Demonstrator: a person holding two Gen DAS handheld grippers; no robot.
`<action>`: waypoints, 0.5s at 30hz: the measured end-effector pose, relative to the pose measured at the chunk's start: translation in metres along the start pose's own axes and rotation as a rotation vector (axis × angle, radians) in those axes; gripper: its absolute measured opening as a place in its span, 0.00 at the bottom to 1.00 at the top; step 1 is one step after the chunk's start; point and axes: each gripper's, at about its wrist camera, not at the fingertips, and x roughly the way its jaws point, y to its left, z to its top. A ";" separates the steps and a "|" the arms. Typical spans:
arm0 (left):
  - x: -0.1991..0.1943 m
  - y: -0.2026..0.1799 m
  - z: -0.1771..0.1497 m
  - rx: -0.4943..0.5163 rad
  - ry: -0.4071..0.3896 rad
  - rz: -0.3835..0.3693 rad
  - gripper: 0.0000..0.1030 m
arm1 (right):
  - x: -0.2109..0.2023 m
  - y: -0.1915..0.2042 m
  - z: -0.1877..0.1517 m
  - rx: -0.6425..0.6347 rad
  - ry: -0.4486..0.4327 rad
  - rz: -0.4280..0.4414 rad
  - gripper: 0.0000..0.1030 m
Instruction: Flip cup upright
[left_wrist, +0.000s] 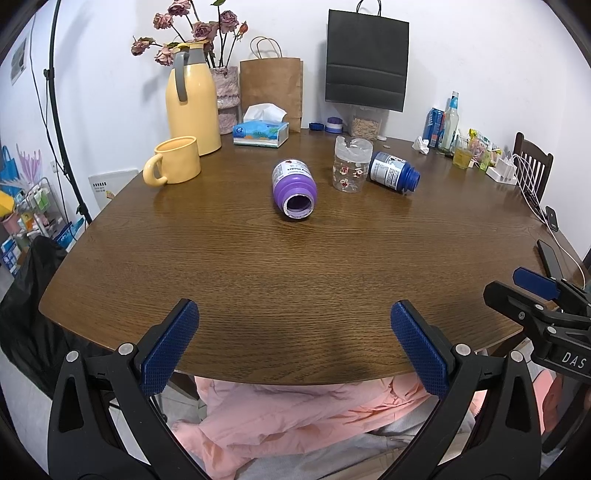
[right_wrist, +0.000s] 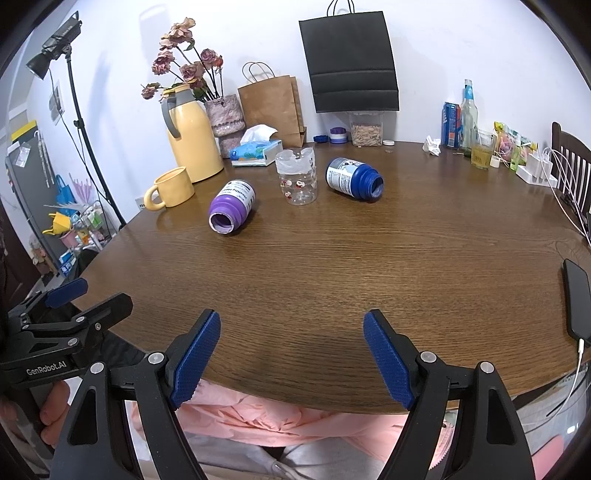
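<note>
Left wrist view: the left gripper (left_wrist: 293, 345) hangs over the near table (left_wrist: 258, 280) edge, jaws wide and empty. The purple cup (left_wrist: 294, 189) lies on its side mid-table, mouth toward the camera, beside a clear jar (left_wrist: 350, 164) and a blue cup (left_wrist: 393, 171), also lying down. Right wrist view: the right gripper (right_wrist: 291, 360) is likewise spread wide, holding nothing; a yellow mug (right_wrist: 170, 188) stands left of the purple cup (right_wrist: 232, 211).

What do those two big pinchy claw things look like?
Both look alike. The left gripper and the right gripper have chunky black plastic arms with silver bolts. Their fingers wear bumpy, bright blue pads. White letters on the left one's side read GenRobot.AI; the right one shows DAS. No cables show on either.
</note>
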 end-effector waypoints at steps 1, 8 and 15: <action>0.000 0.000 0.000 0.000 0.001 0.001 1.00 | 0.000 0.000 0.000 0.001 0.000 0.000 0.82; 0.000 0.000 0.000 0.001 0.002 0.001 1.00 | 0.000 -0.001 0.000 0.001 0.001 0.000 0.82; 0.000 0.001 0.000 0.000 0.001 0.001 1.00 | 0.000 -0.001 0.000 0.001 0.000 0.000 0.82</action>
